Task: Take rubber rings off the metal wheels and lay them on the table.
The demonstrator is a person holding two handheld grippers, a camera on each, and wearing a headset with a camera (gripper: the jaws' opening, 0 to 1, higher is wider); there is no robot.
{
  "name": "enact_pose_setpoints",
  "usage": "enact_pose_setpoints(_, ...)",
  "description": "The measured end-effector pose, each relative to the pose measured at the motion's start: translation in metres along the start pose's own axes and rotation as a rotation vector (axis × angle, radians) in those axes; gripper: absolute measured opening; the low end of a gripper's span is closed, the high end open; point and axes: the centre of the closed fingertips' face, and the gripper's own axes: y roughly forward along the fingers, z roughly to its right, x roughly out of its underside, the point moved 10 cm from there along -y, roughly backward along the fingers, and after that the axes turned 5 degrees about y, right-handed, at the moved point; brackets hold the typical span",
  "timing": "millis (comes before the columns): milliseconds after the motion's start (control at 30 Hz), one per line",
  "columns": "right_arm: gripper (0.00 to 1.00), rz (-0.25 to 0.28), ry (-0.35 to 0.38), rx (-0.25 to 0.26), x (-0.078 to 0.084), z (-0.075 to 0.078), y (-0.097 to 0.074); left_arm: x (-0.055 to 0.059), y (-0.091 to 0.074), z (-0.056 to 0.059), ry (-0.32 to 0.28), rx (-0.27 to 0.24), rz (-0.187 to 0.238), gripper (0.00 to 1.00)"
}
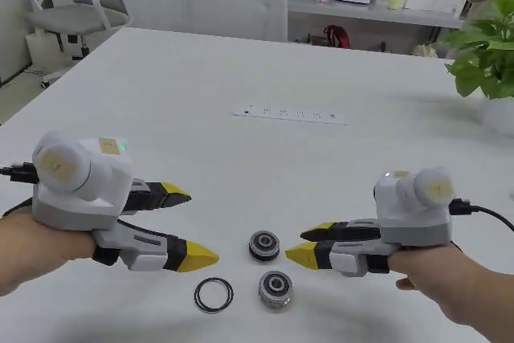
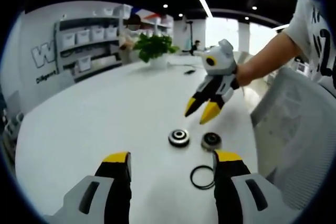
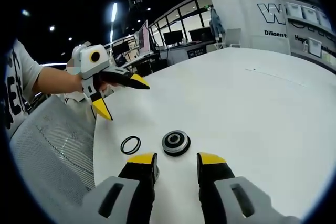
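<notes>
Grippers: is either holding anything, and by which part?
Nothing held: left gripper and right gripper are both open, fingers empty; the rubber ring and both metal wheels lie free on the table.

Table [image 1: 241, 62] was smooth, matt. Far wheel [image 1: 263, 244] showed shiny metal, black rubber rim. Near wheel [image 1: 275, 287] looked bare metal. Loose ring [image 1: 214, 294]: matt rubber.

- left gripper [image 1: 201, 226] and right gripper [image 1: 295, 245]: rounded white-and-grey housings, black fingers [image 1: 152, 240] with pointed yellow tips
- black cable [image 1: 482, 213] at the rear of each
- white short sleeve [image 2: 315, 24] with dark print
</notes>
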Motion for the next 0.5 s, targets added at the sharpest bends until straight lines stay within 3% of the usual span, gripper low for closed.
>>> enact_pose_setpoints(500,0.29,-0.016,-0.028,0.003,-0.001,0.003,0.011,-0.001,0.025,-0.005,0.013,0.024,-0.026,0.61)
